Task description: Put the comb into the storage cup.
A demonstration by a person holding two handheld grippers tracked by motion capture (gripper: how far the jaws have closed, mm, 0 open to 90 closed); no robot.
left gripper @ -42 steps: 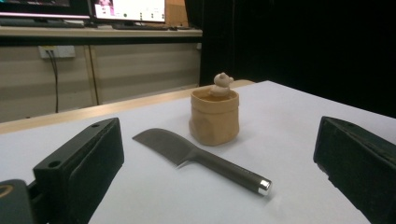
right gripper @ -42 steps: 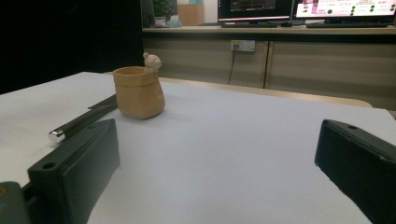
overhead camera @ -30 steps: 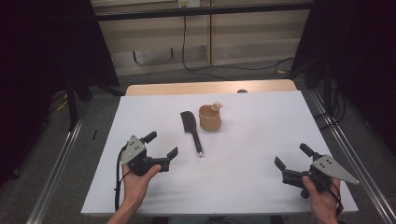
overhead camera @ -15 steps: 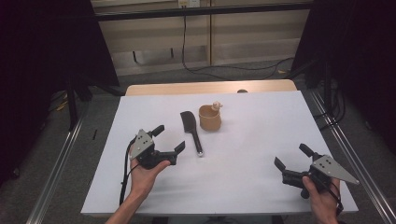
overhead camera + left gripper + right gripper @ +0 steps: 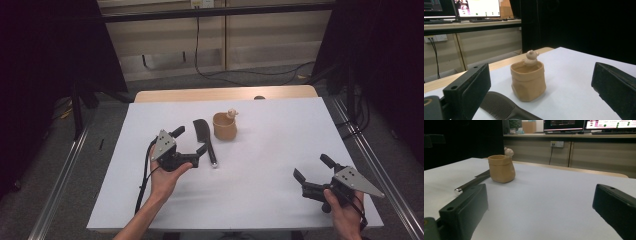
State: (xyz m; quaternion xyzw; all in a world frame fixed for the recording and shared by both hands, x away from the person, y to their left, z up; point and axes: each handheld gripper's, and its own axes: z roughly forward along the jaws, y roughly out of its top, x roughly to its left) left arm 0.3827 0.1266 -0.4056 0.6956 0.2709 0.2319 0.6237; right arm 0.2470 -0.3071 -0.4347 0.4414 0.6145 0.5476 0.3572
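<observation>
Both claws, left claw and right claw, gape empty near one comb and one pot.

Colours on the white table sheet.
Cup: tan/ochre, paler beige bear figure at its rim. Comb just left of cup: black, fine parallel teeth, silvery handle tip. Both grippers, left and right: black jaws, grey triangular plates. Table edge behind cup: light wood.

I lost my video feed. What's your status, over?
Left gripper open, at the comb. Right gripper open, idle near the table edge. Cup upright beside the comb, untouched. Nothing in the way.
</observation>
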